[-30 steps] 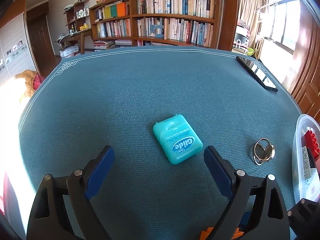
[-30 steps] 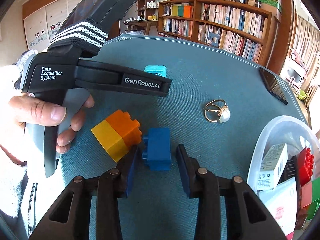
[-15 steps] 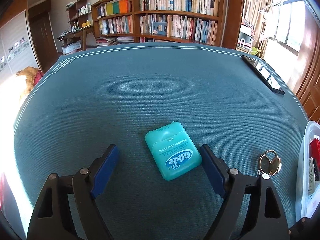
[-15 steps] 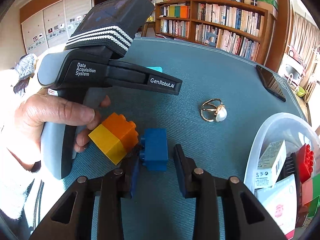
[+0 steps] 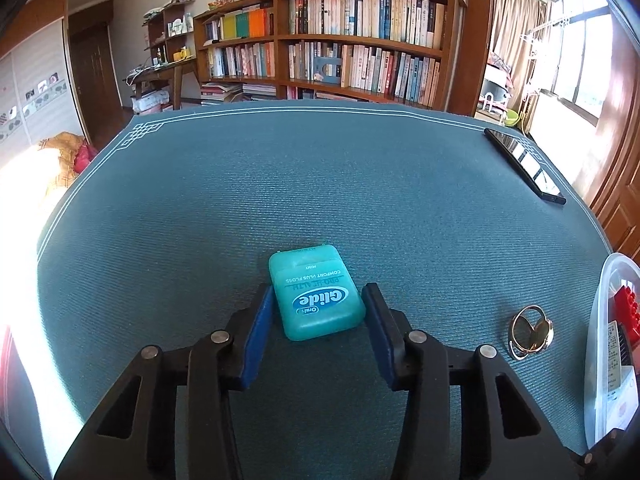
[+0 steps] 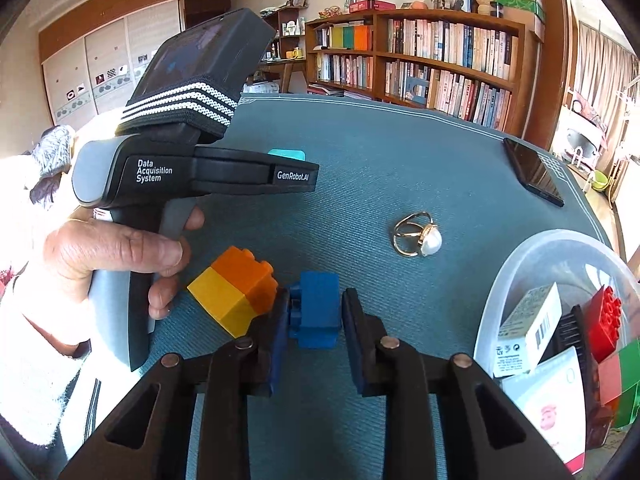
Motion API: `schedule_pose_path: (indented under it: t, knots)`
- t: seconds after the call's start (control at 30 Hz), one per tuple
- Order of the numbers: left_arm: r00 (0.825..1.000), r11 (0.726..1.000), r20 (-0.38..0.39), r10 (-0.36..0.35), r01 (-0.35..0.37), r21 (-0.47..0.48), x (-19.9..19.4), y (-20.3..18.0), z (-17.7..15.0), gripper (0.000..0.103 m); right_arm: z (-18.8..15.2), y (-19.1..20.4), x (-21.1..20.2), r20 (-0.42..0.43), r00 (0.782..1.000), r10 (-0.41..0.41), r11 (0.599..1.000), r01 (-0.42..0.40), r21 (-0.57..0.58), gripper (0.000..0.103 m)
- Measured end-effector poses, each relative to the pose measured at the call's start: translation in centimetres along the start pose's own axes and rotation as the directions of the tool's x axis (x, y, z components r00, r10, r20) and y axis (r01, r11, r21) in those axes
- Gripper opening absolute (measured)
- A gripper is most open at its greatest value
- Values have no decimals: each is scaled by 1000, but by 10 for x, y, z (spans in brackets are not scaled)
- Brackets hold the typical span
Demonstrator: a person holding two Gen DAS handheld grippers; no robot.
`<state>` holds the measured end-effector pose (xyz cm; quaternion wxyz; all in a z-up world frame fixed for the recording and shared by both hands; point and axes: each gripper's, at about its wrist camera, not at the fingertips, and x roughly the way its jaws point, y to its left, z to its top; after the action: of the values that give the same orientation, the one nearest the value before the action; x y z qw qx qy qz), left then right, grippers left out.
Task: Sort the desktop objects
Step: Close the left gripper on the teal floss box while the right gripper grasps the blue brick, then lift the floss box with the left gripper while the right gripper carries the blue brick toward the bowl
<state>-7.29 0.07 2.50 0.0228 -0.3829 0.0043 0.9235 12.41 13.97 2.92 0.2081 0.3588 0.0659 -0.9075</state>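
Teal cloth table [image 5: 360, 184]: carries everything; largest thing in view.
Clear plastic tub [image 6: 520, 264]: at the right edge, already holding a red brick, a white carton and other bits; judged to be where sorted things go.
Left gripper [image 5: 318, 300]: jaws have just been closing from wide apart. Floss box [image 5: 316, 296] lies flat between them; left pad touches its side, right pad looks just short of it, so not clamped yet.
Right gripper [image 6: 314, 306]: jaws have narrowed a little onto the blue brick [image 6: 316, 308]; both pads appear to press its sides.
Orange-yellow brick [image 6: 236, 294]: touching the right gripper's left finger.
Pearl ring [image 6: 418, 236]: lying apart, between bricks and tub.
Advice: finish squeezing the floss box squarely across its long sides before lifting; raise the blue brick straight up so the neighbouring brick is not dragged.
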Motion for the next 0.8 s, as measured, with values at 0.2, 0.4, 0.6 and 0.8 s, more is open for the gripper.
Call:
schedule_pose_path:
  t: [0.2,0.4,0.6,0.8]
  knots:
    - [1000,1000,29,-3,2,16,-9,-4,1,47,4,-6,-6,28,1000,-6,1000,6,30,29]
    - [998,999,58,-28,27,29,-22,-9,3,46,5,-12,-13,55,998,-20,998,16,67,29]
    - [994,997,73,-75,74,27,-32,-8,7,30,8,-17,-19,74,997,-8,996,1,93,17]
    - [992,994,67,-110,110,5,-31,-2,9,32,7,-14,-18,66,997,49,994,-55,92,17]
